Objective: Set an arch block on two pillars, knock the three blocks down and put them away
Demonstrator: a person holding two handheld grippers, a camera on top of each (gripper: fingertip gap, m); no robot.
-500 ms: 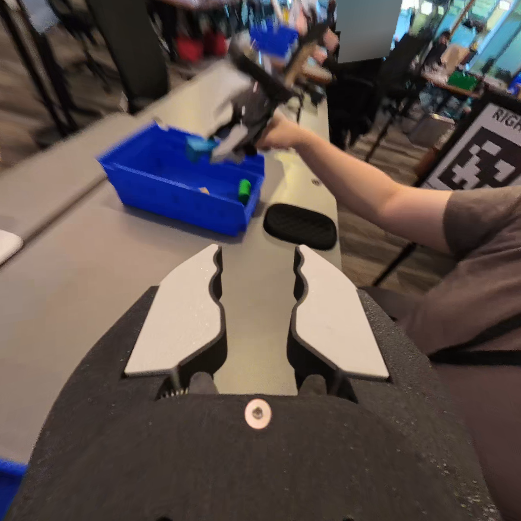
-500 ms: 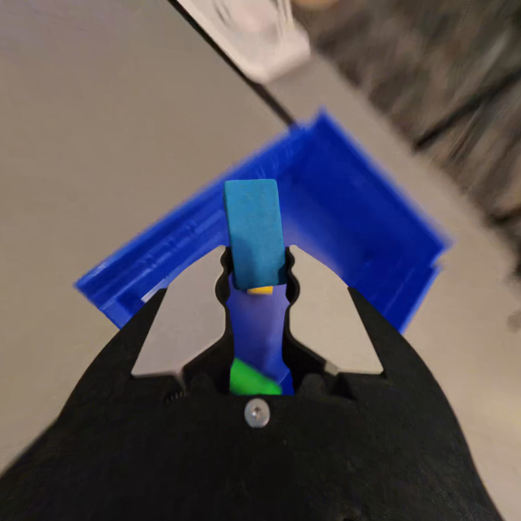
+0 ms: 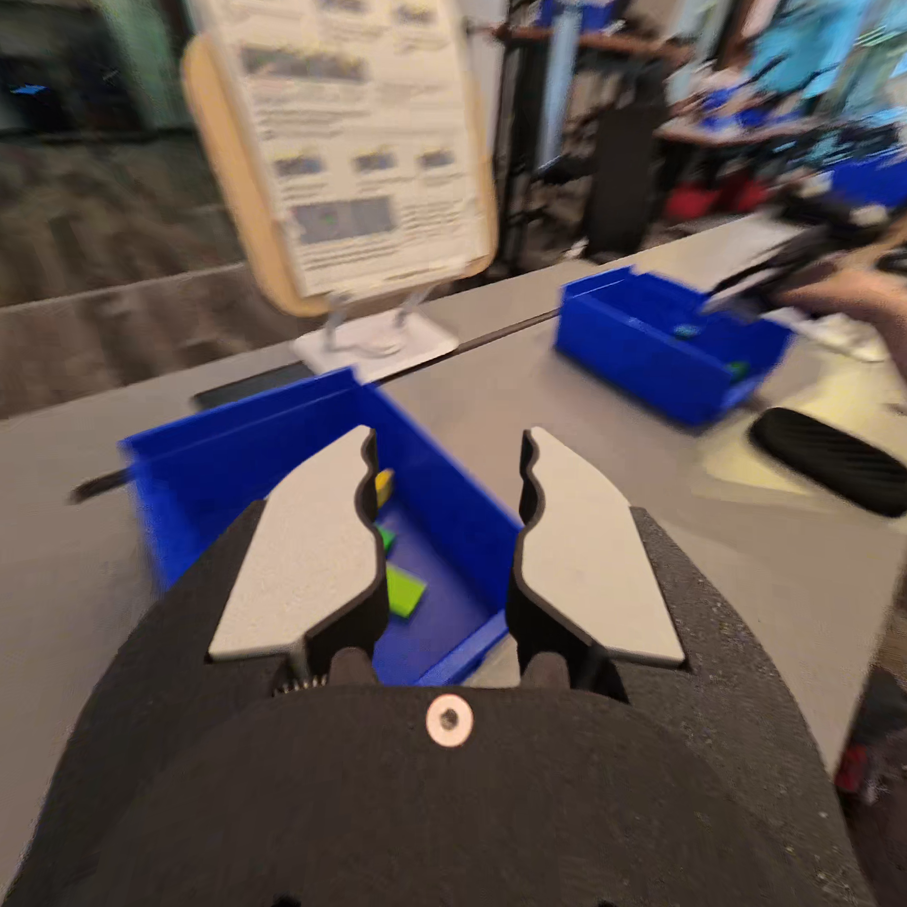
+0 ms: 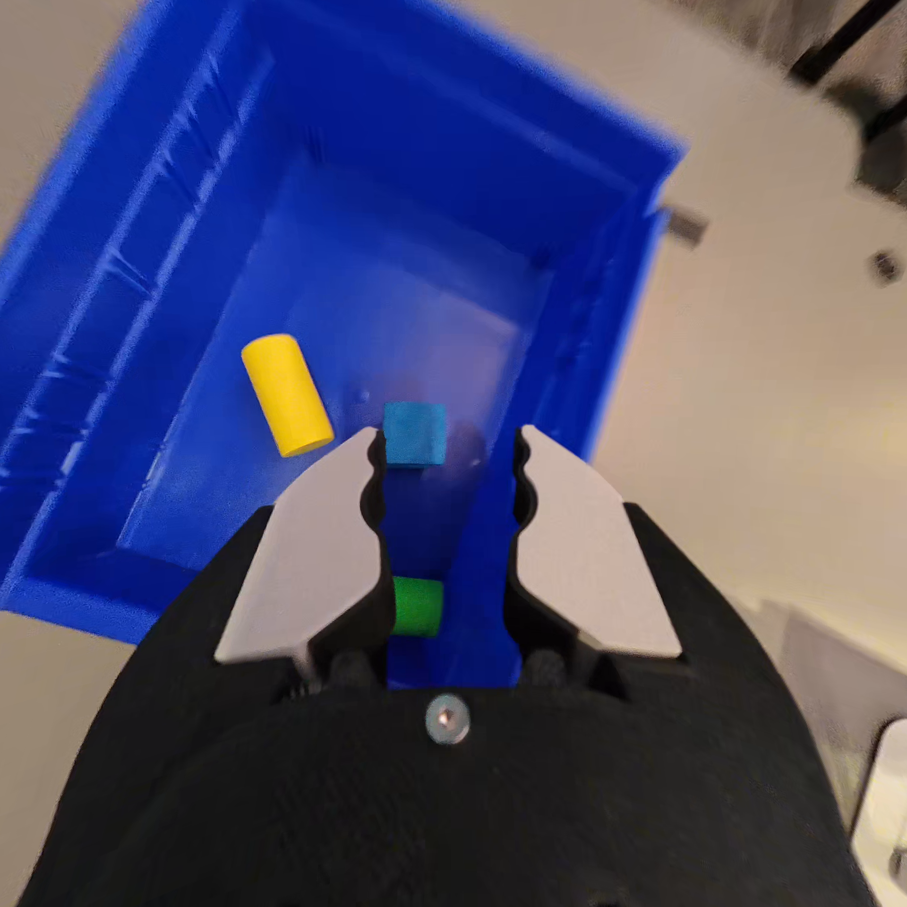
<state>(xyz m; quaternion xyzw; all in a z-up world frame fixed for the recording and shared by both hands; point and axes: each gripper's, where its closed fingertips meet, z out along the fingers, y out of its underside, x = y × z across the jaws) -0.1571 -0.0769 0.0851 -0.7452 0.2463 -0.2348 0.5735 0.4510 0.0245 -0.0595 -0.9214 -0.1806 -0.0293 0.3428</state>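
Observation:
In the right wrist view my right gripper (image 4: 447, 437) is open and empty above a blue bin (image 4: 147, 221). In that bin are a blue block (image 4: 414, 432) just below the fingertips, a yellow cylinder (image 4: 286, 392) and a green cylinder (image 4: 417, 606). In the left wrist view my left gripper (image 3: 449, 434) is open and empty over a second blue bin (image 3: 235, 456), which holds a yellow block (image 3: 384, 486) and green blocks (image 3: 405, 589). The first bin (image 3: 638, 343) shows far right there, with the right gripper (image 3: 726, 299) blurred over it.
A black oval pad (image 3: 829, 459) lies on the grey table right of the far bin. A poster stand (image 3: 353, 147) on a white base (image 3: 378, 341) stands behind the near bin, with a dark flat object (image 3: 245, 387) beside it. A person's arm (image 3: 859, 304) reaches in from the right. About 65 cm separates my left fingertips from my right. From the right gripper's tips to the green cylinder (image 4: 417, 606) is close to 11 cm.
My right gripper has opened and let go of the blue block, which is now in the bin. My left gripper has swung left, over the second blue bin.

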